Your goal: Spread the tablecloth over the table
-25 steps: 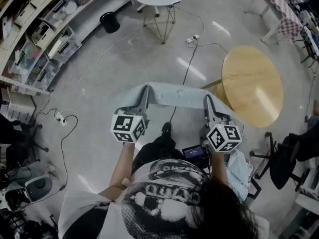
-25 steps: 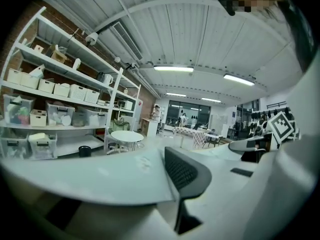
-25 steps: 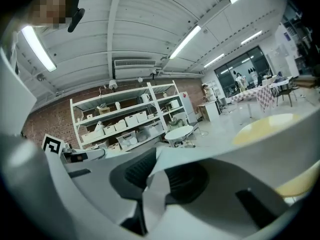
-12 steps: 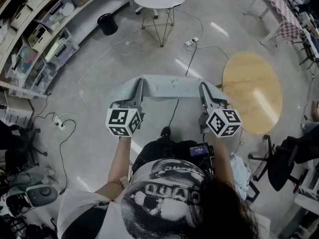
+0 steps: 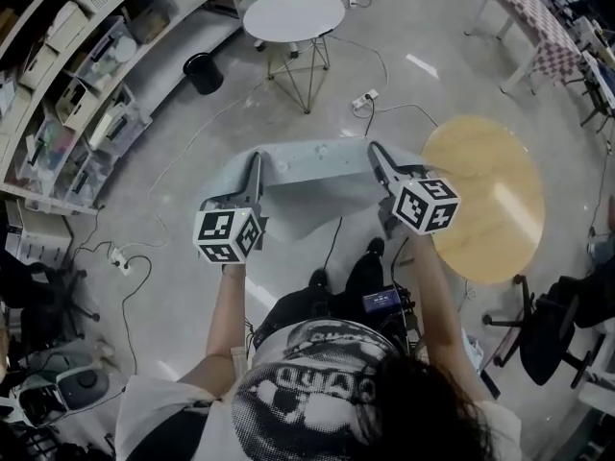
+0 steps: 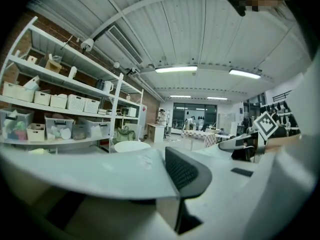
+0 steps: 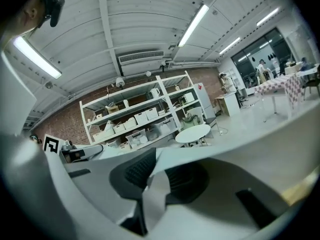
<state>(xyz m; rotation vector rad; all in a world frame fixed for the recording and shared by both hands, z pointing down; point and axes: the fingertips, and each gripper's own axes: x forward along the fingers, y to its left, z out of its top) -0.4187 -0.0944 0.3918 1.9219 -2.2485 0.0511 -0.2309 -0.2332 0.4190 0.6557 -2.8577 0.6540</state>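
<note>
The left claw (image 5: 253, 161), its jaws just eased slightly wider, and the right claw (image 5: 375, 152) both stay clamped on the tablecloth (image 5: 307, 176), which now sags wider between them, while the wooden table (image 5: 490, 200) beside the right claw is still bare.

pale grey-blue tablecloth (image 5: 307, 176), tan wood round worktop (image 5: 485, 200), white side table (image 5: 293, 14), pinkish checked cloth (image 5: 543, 32), black bin (image 5: 203, 70), black-and-white marker squares on my left tool (image 5: 253, 164) and right tool (image 5: 376, 154)
</note>
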